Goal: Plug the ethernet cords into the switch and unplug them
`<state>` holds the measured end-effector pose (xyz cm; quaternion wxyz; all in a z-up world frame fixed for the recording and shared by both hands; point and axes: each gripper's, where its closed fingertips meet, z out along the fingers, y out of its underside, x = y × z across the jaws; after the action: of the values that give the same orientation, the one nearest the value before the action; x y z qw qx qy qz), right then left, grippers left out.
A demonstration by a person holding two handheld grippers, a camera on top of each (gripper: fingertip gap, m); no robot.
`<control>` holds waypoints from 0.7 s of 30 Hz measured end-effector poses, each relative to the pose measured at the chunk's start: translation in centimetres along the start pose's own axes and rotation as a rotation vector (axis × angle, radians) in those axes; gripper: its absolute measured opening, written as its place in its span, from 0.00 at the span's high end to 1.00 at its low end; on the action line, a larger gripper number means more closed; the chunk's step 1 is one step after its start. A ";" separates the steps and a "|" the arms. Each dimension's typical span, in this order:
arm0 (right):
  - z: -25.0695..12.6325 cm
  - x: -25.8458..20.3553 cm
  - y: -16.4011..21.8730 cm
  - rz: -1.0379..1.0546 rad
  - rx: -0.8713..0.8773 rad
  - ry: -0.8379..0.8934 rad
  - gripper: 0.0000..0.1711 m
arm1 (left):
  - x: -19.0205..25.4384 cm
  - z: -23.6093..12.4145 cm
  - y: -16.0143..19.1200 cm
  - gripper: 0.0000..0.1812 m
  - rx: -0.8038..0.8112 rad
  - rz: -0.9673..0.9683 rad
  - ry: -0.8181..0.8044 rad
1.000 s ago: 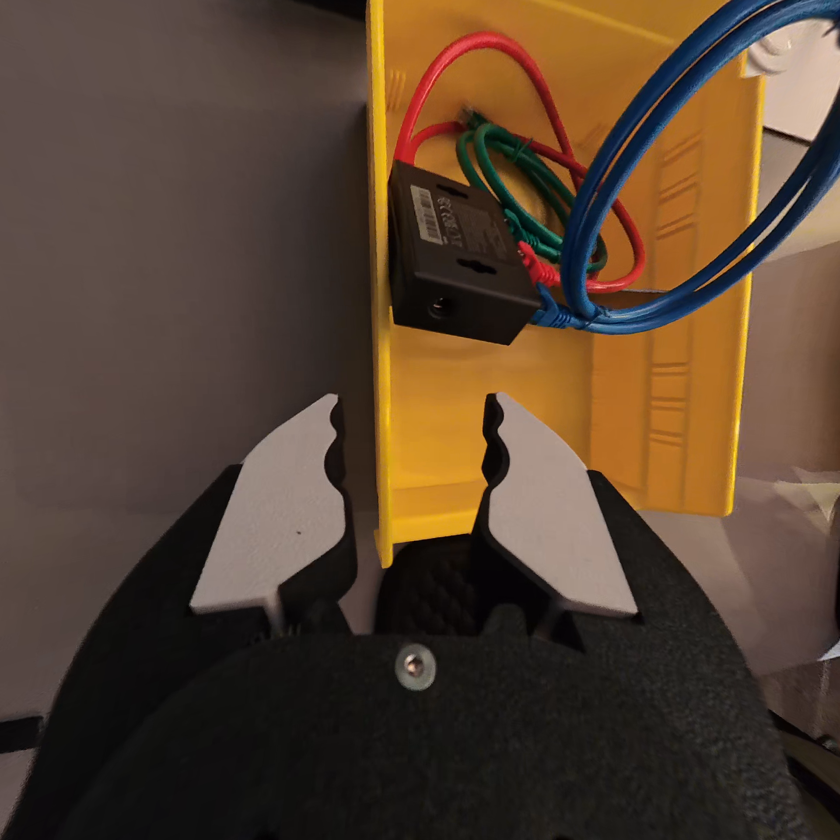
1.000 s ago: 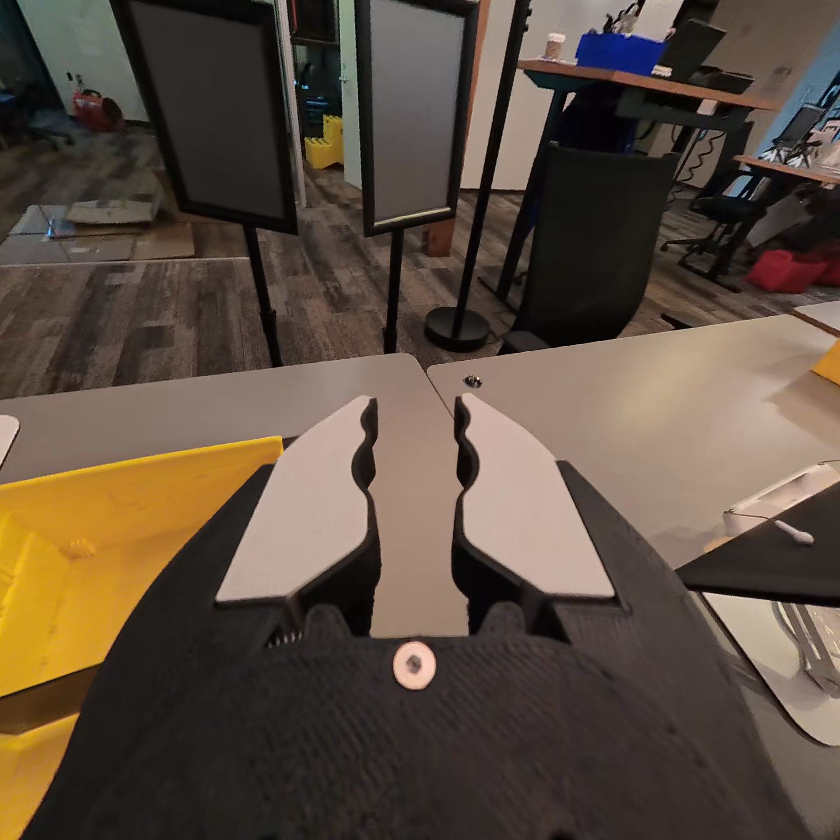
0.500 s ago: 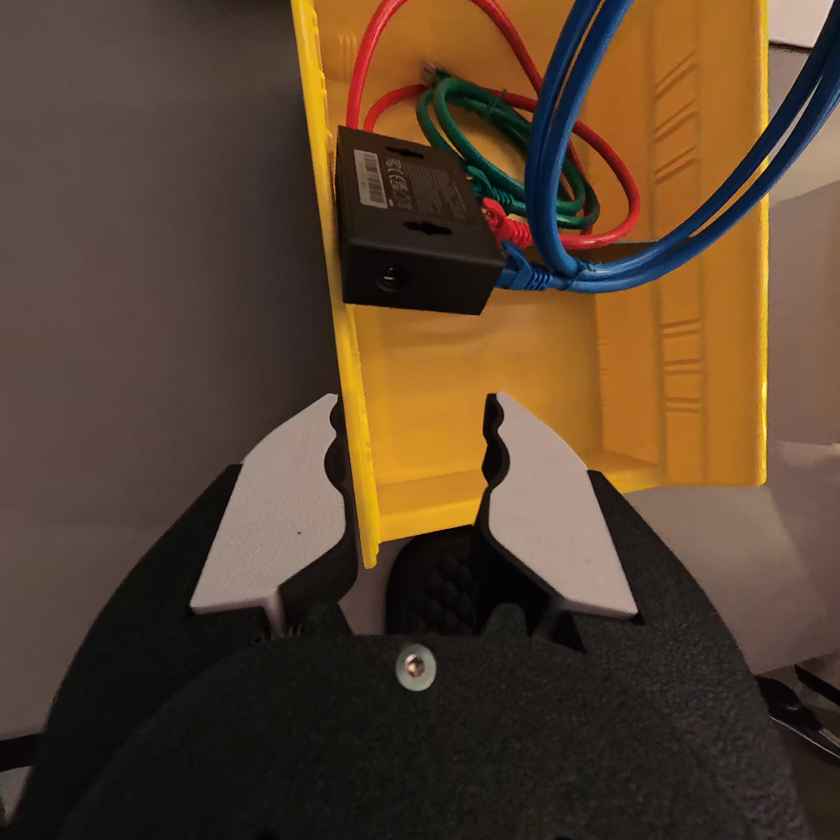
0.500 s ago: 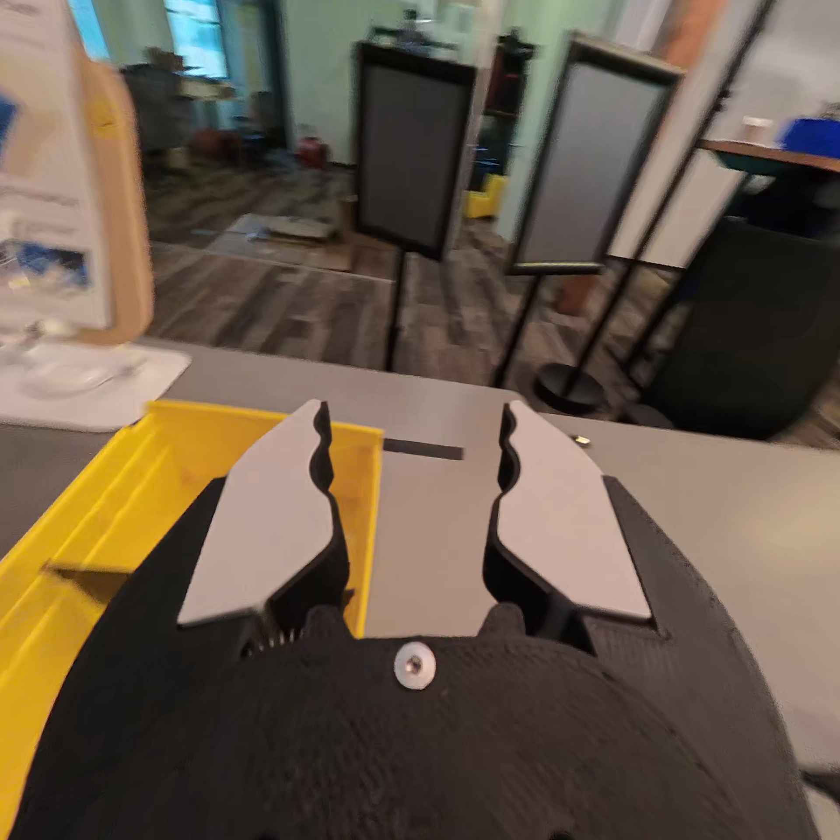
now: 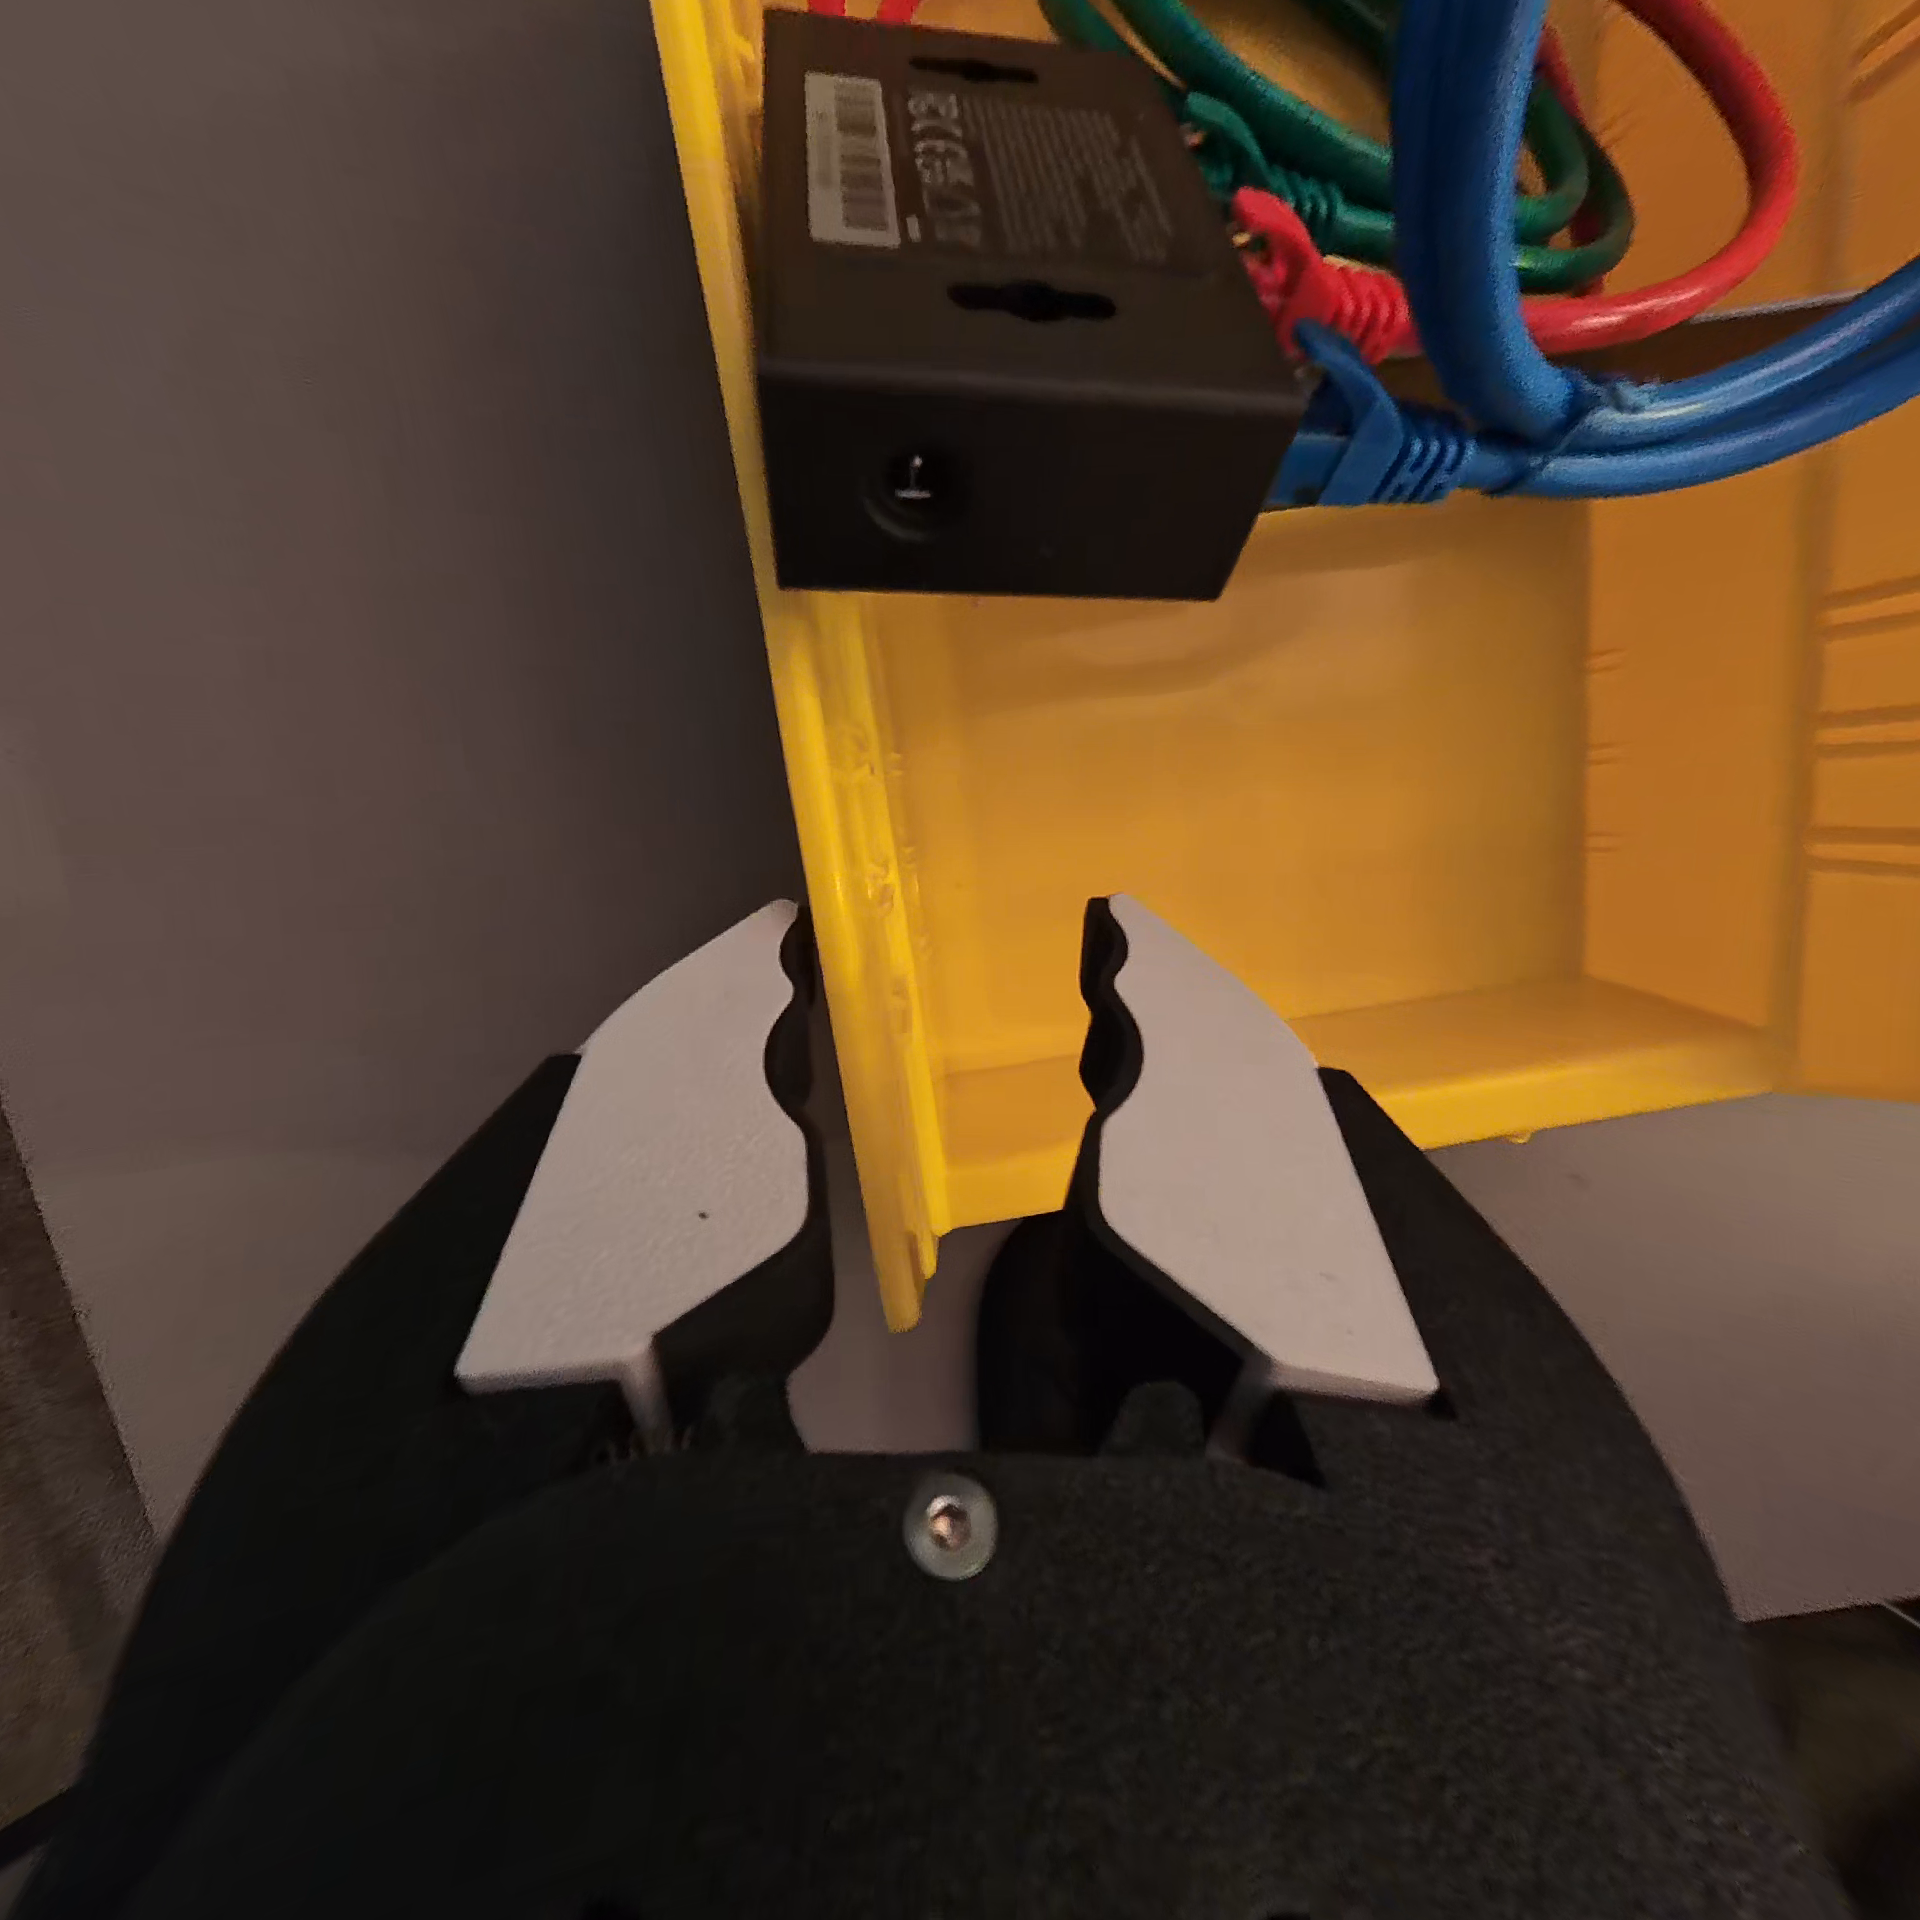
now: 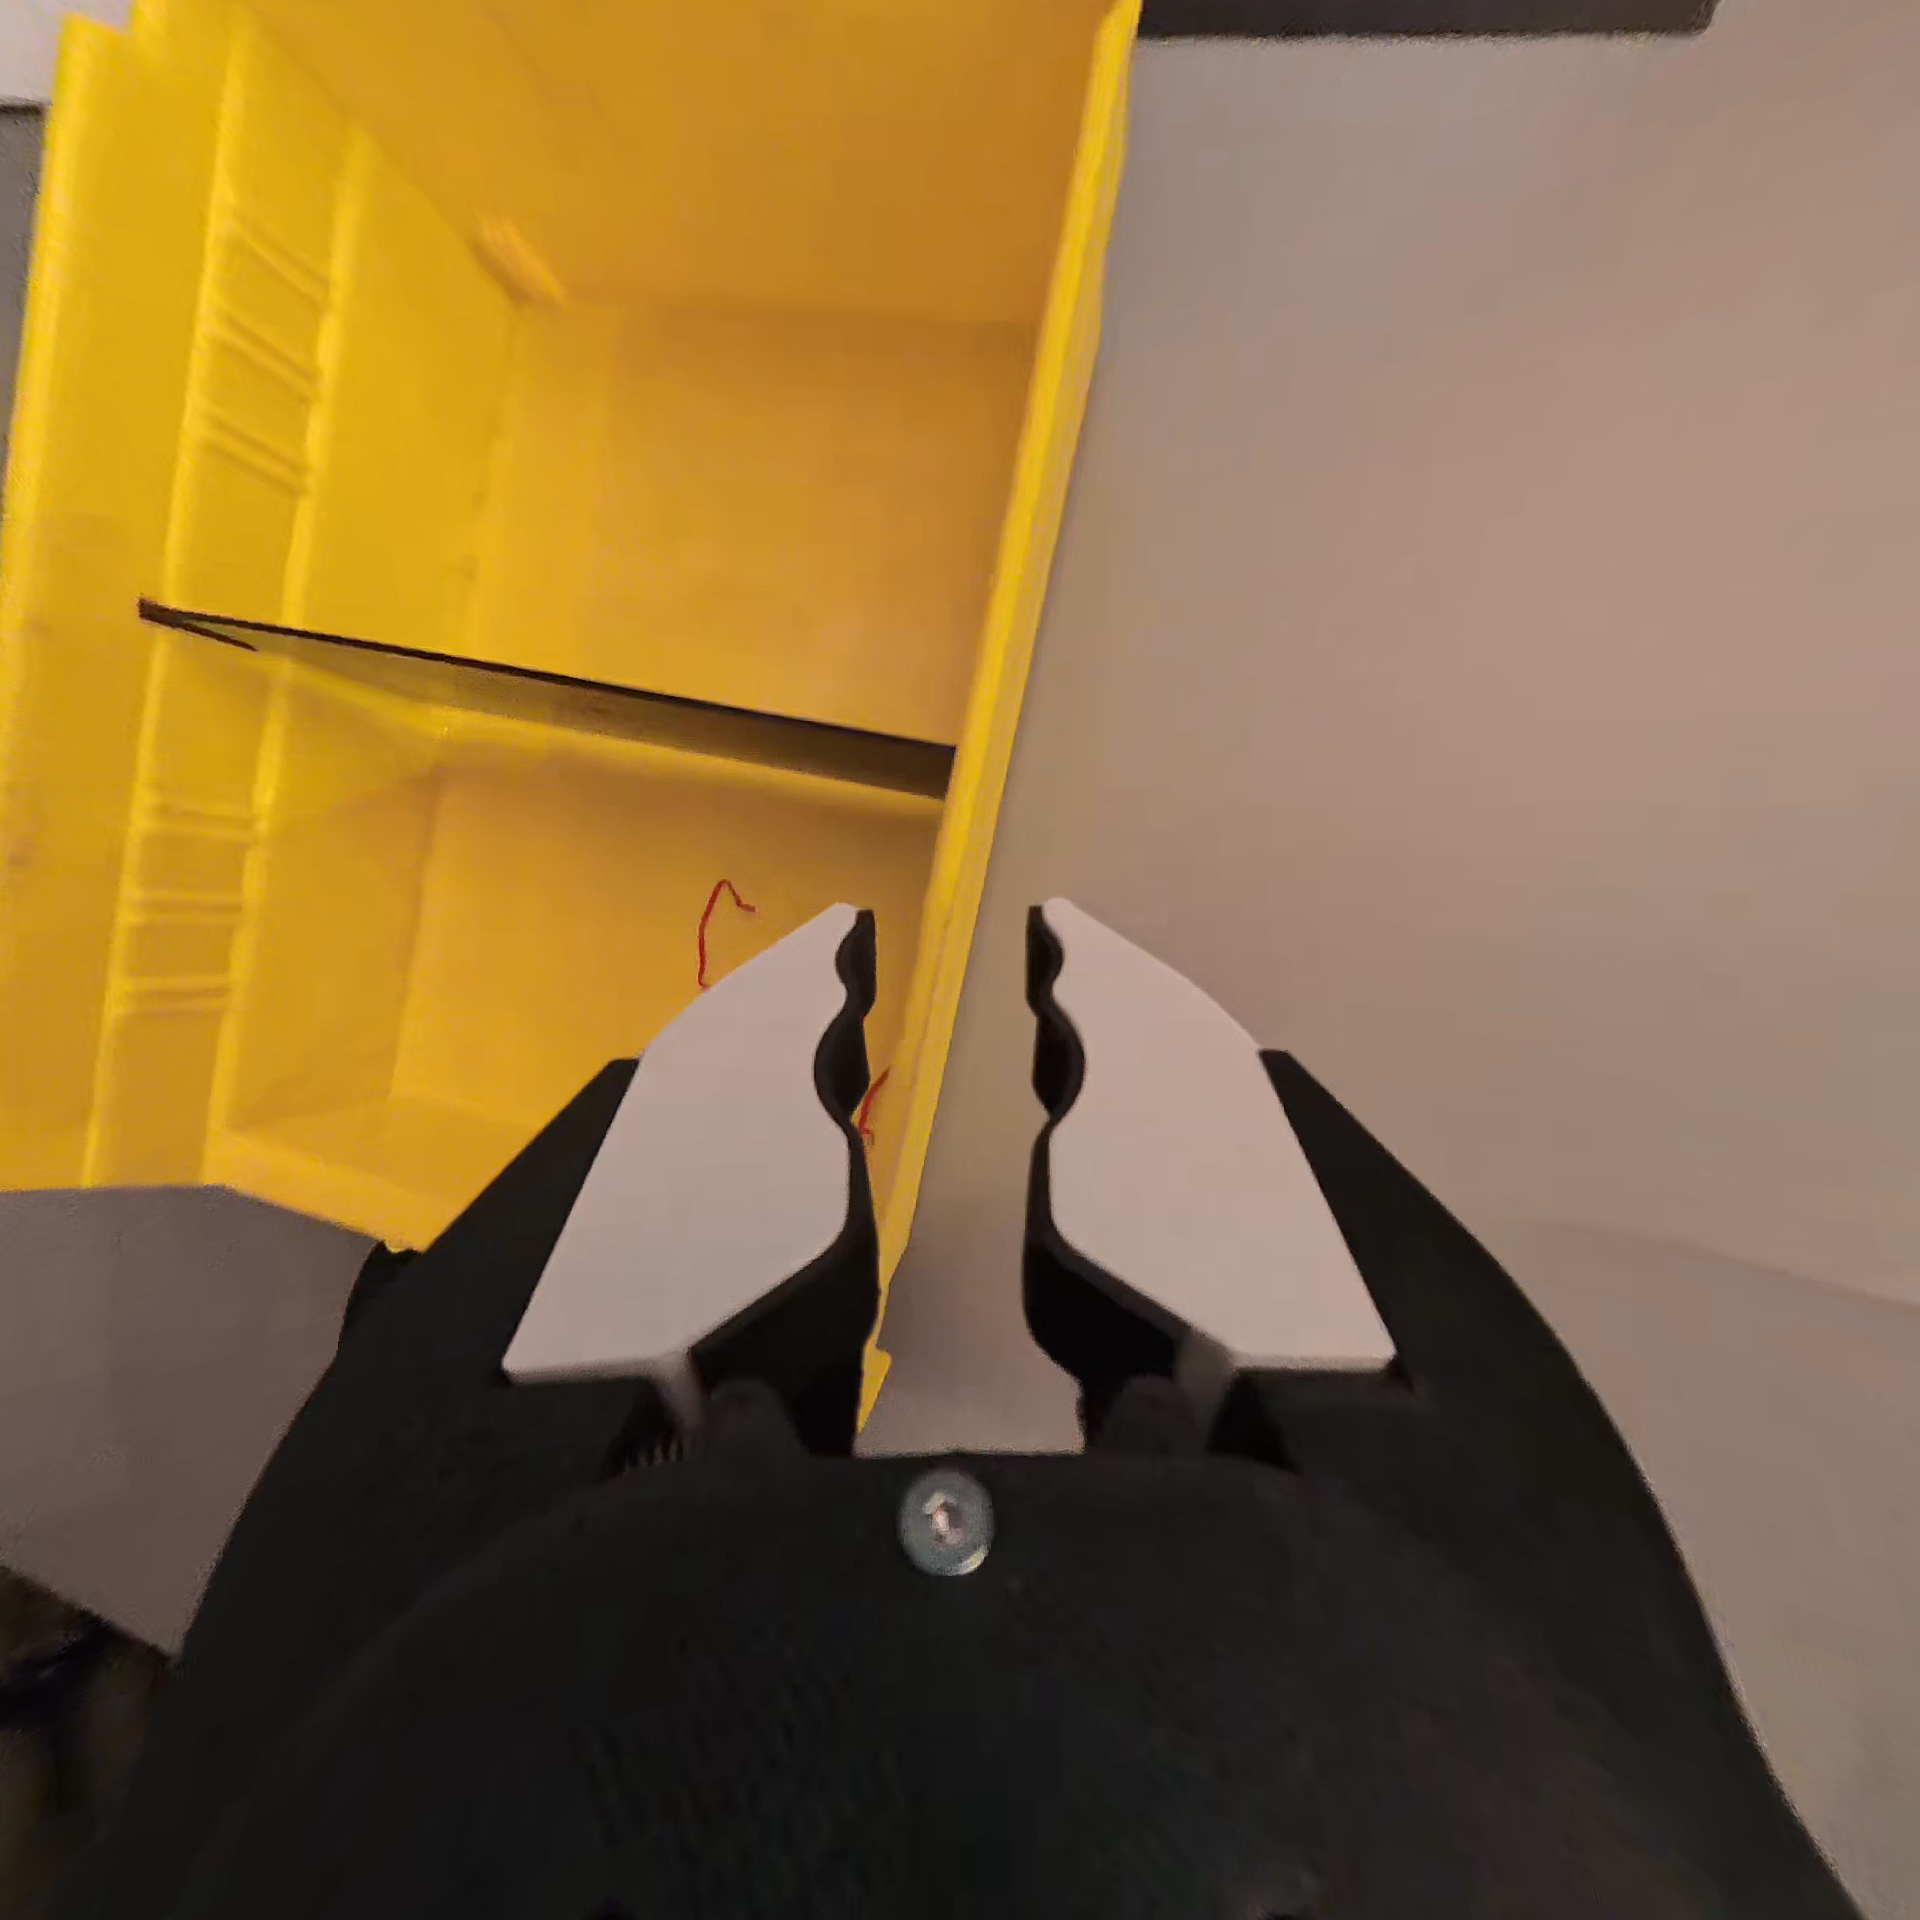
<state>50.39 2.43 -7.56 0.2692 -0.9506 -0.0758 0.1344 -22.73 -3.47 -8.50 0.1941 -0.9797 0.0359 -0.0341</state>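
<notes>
Table: grey table (image 5: 364, 623) carries a yellow bin (image 5: 1247, 831).
Switch: black switch (image 5: 997, 343) lies inside, against the bin's left wall.
Cords: blue cord (image 5: 1455, 457) and red cord (image 5: 1340, 301) meet its right side; green cord (image 5: 1299, 125) coils behind.
Left gripper: left gripper (image 5: 940, 914) gapes open, straddling the left wall, holding nothing.
Right gripper: right gripper (image 6: 948, 920) is partly open, straddling the right wall.

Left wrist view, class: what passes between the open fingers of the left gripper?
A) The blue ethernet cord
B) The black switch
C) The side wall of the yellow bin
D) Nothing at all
C: the left gripper stands open astride the side wall of the yellow bin, while the black switch and the blue ethernet cord lie farther ahead inside the bin.
</notes>
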 end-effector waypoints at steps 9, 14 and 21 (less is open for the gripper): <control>0.9 -0.8 0.6 -0.023 -0.071 -0.023 0.91 | -1.8 1.6 0.6 0.77 -0.008 0.048 -0.095; 0.5 -0.7 0.9 0.008 -0.067 -0.041 0.92 | -2.4 1.3 -0.5 0.78 0.088 0.109 -0.121; -4.5 -0.6 -3.0 -0.003 0.206 0.049 0.87 | 0.1 -4.4 -6.1 0.70 0.491 0.756 -0.409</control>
<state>50.94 2.61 -2.14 0.3677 -0.9207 -0.0565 0.1176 -22.65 0.43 -2.08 0.4210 -0.8102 0.3407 0.2243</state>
